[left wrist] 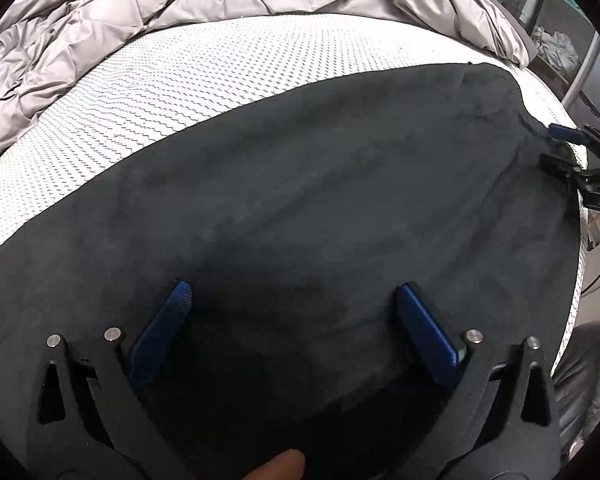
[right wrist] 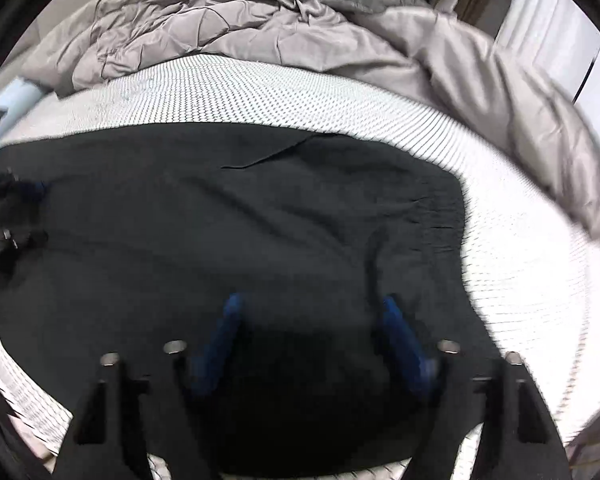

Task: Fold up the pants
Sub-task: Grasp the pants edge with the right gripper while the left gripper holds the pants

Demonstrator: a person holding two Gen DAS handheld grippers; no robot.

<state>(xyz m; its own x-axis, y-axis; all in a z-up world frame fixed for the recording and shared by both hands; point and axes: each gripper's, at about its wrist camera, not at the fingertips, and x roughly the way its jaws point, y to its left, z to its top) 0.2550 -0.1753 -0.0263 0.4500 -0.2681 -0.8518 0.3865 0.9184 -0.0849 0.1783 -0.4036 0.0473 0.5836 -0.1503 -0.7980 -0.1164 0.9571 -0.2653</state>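
Note:
Dark grey pants point(left wrist: 320, 184) lie spread flat on a white textured mattress point(left wrist: 140, 92). My left gripper point(left wrist: 292, 292) hovers over the near part of the cloth, its blue fingers point(left wrist: 168, 328) wide apart and open, with nothing pinched. In the right wrist view the pants point(right wrist: 240, 220) fill the middle, a seam or fold edge running across their far side. My right gripper point(right wrist: 312, 302) stands open above them, blue fingers point(right wrist: 400, 340) apart over the fabric. Each gripper shows at the edge of the other's view: the right gripper point(left wrist: 560, 148) by the pants' right corner, the left gripper point(right wrist: 4, 208) at their left end.
A rumpled grey comforter point(right wrist: 260, 32) is bunched along the far side of the mattress point(right wrist: 520, 264) and down its right side. A metal rack with cloths point(left wrist: 560, 40) stands beyond the bed at the upper right. A person's thumb point(left wrist: 280, 464) shows at the bottom.

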